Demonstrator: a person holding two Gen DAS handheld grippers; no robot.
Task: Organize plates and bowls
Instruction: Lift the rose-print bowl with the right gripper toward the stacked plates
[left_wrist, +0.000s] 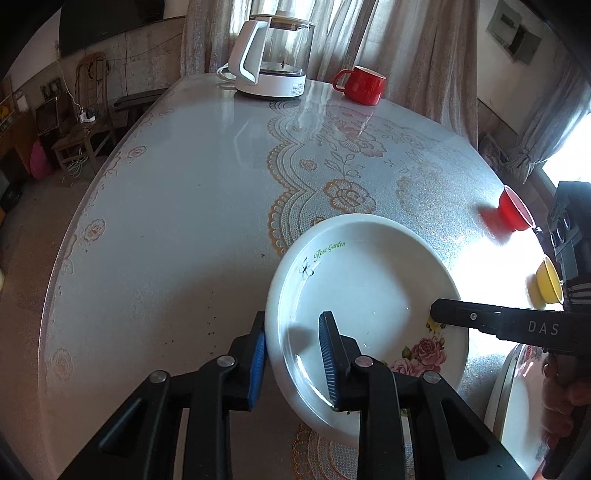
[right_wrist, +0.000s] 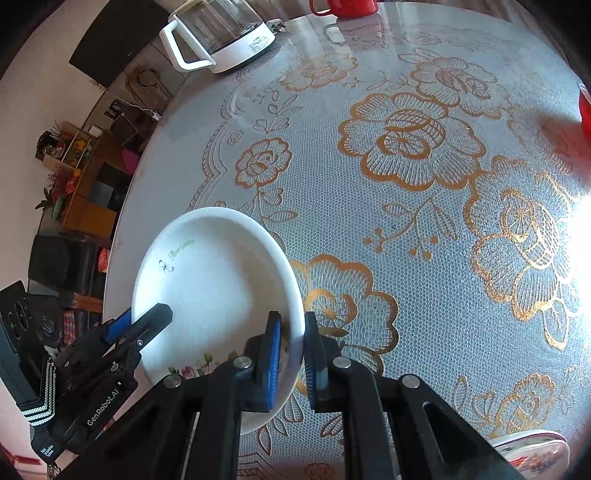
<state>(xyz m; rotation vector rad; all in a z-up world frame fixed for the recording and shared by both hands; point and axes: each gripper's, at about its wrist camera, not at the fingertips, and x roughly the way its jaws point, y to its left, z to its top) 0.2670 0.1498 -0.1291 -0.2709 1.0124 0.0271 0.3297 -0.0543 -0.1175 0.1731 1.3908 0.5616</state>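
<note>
White plate (left_wrist: 369, 295), tilted above the desk (left_wrist: 177, 221), rim straddled by my left tool (left_wrist: 293, 354) and right tool (right_wrist: 290, 354), neither visibly clamped, so glazed porcelain could slip out and drop.

You saw a glossy white ceramic plate (left_wrist: 369, 280) on a shiny, finely textured plastic tablecloth (left_wrist: 177, 206) with gold lace print. The ribbed blue pads (left_wrist: 328, 354) looked rubbery on matt black plastic fingers; the kettle (left_wrist: 271, 55) was clear glass with smooth white plastic.
</note>
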